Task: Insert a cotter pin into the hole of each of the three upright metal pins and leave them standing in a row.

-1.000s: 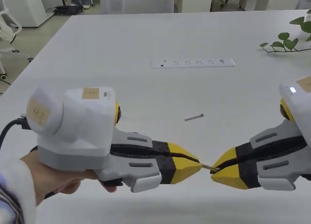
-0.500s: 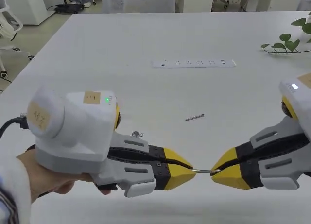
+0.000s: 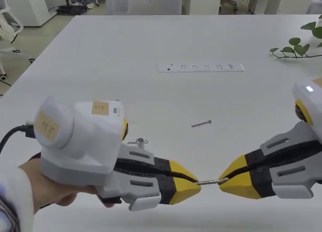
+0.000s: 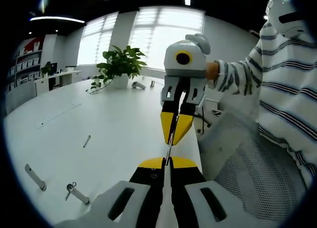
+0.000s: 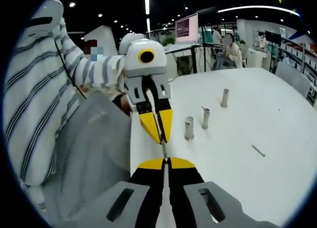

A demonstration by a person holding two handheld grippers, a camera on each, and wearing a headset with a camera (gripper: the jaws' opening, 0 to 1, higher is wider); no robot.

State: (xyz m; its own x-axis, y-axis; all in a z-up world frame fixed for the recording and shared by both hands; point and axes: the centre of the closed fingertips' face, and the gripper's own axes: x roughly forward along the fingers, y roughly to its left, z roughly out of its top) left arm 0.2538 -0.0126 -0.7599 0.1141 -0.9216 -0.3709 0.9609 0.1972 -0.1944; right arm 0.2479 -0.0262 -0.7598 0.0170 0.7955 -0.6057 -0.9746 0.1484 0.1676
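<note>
A thin cotter pin (image 3: 209, 181) spans the gap between my two grippers, low over the table's near edge. My left gripper (image 3: 196, 184) is shut on one end and my right gripper (image 3: 222, 181) is shut on the other. The left gripper view has the same pin (image 4: 169, 150) running from its own shut jaws to the right gripper (image 4: 172, 138). Three metal pins (image 5: 188, 128) (image 5: 205, 118) (image 5: 225, 97) stand upright in a row in the right gripper view; the middle one carries a cotter pin at its top. Another cotter pin (image 3: 201, 123) lies loose mid-table.
A white power strip (image 3: 200, 67) lies further back on the white table (image 3: 151, 46). A trailing green plant (image 3: 297, 45) sits at the right edge. A person's striped sleeve (image 4: 257, 84) is behind the right gripper. Office chairs stand beyond the table's left side.
The left gripper has drawn back to the left and down, so more of the cotter pin shows between the tips. The right gripper has stayed about where it was.
</note>
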